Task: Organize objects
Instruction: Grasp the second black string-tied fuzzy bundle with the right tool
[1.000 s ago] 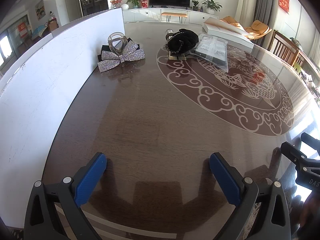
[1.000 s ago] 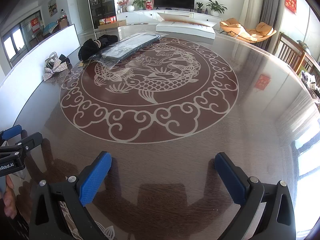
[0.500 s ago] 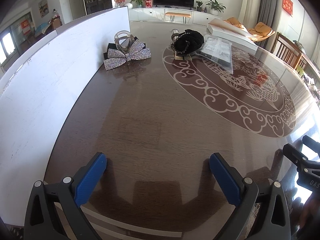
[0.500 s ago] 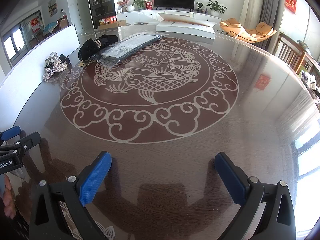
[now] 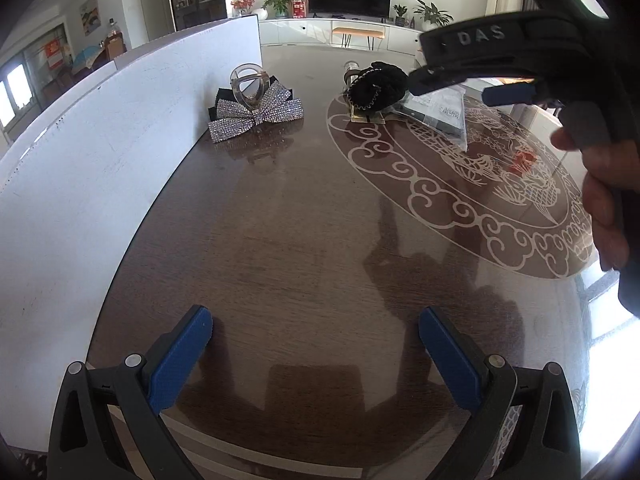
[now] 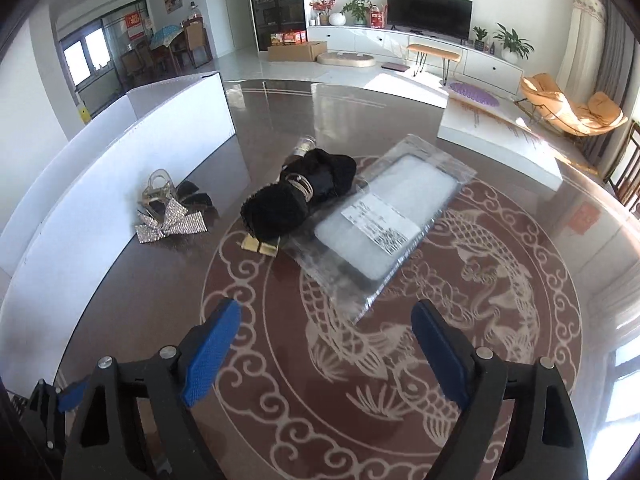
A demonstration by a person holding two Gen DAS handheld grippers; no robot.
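A silver rhinestone bow (image 5: 256, 118) with a clear loop lies by the white board (image 5: 92, 152); it shows too as the bow (image 6: 172, 222). A black fuzzy item (image 6: 298, 200) with a chain rests on a gold card beside a flat item in a clear labelled bag (image 6: 384, 228). My right gripper (image 6: 326, 310) hovers just short of the bag, its jaws closing with nothing between them. It also appears in the left wrist view as the right gripper (image 5: 456, 87), held by a hand (image 5: 604, 208). My left gripper (image 5: 314, 320) is open and empty over bare table.
The round brown table (image 5: 300, 220) carries a dragon inlay (image 6: 460, 280). The white board walls its left edge. A long white box (image 6: 500, 140) lies at the far right. A TV cabinet, plants and chairs stand beyond.
My right gripper has swung forward and left across the table to the bag and black item, and its jaws have narrowed. It now fills the left wrist view's top right. The left gripper stayed put.
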